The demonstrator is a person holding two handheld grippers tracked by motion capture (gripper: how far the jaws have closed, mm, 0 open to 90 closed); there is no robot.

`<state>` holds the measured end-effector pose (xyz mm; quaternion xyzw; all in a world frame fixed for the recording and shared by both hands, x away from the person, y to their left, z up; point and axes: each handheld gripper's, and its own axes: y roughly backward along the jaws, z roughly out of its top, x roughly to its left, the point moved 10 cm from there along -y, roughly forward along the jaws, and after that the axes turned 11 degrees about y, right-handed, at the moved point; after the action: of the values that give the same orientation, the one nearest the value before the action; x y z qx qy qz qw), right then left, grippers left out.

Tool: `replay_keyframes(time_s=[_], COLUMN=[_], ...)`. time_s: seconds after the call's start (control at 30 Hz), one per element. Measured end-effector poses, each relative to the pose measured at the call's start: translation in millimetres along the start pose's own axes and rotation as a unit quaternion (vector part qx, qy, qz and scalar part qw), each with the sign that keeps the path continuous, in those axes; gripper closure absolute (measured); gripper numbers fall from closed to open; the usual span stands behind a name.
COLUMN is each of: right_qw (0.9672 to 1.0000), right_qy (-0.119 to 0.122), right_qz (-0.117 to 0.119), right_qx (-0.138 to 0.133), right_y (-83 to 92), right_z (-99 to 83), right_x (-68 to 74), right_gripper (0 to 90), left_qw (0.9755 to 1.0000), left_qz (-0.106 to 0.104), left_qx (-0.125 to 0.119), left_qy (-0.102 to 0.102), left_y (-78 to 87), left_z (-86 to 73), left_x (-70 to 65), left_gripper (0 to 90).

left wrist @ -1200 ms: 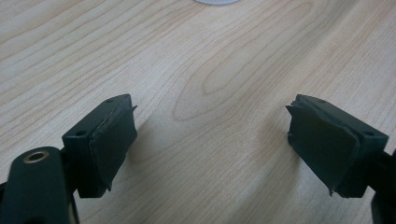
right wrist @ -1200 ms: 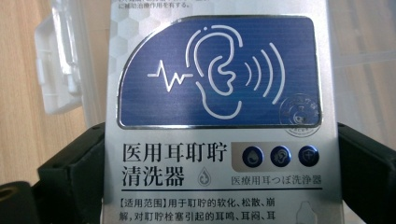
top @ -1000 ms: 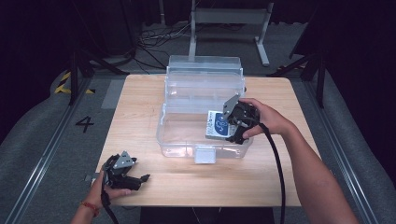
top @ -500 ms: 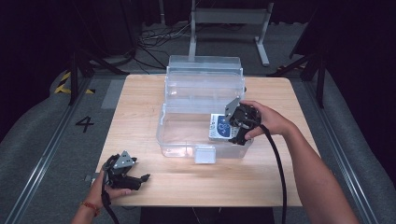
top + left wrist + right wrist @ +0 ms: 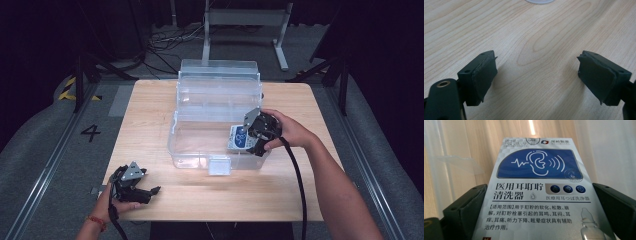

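your right tongs [image 5: 252, 139] are clamped on the ear-wash carton [image 5: 537, 195], low inside the clear plastic bin [image 5: 200, 150]. it looks light and crushable with slick card faces, so keep pinching its two long edges gently. left tongs [image 5: 536, 77] gape empty over the surface [image 5: 539, 32].

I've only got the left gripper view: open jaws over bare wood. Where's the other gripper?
Observer: The right gripper is at the right end of the clear plastic box, reaching into it.
Operator: Holding anything?
Observer: Yes, a small white and blue carton with an ear symbol, clamped between its jaws.
Operator: Box lid on?
Observer: No, the lid stands open behind the box.
Operator: And my left gripper?
Observer: The left gripper sits near the table's front left corner, apart from the box.
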<state>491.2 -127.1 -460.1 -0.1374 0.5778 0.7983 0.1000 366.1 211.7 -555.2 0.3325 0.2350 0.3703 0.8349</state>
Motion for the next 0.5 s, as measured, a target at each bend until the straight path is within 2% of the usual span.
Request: replay_keyframes(time_s=[0.1,0.27,0.5], right_qw=[0.9998,0.999,0.9987], right_qy=[-0.009,-0.023,-0.024], right_qz=[-0.01,-0.007,-0.016], right_qx=[-0.014,-0.039,-0.043], right_y=[5.8,10.0,18.4], right_z=[-1.8,-4.6,-11.2], right_x=[-2.8,-2.8,-0.9], right_gripper=[4.1,4.1,4.1], left_qw=[1.0,1.0,1.0], left_qz=[-0.001,-0.001,-0.001], left_qx=[-0.001,-0.001,-0.001], left_qy=[0.0,0.0,0.001], left_y=[-0.4,-0.5,-0.5], left_z=[0.3,0.4,0.4], left_x=[-0.1,0.0,0.0], left_gripper=[15.4,15.4,15.4])
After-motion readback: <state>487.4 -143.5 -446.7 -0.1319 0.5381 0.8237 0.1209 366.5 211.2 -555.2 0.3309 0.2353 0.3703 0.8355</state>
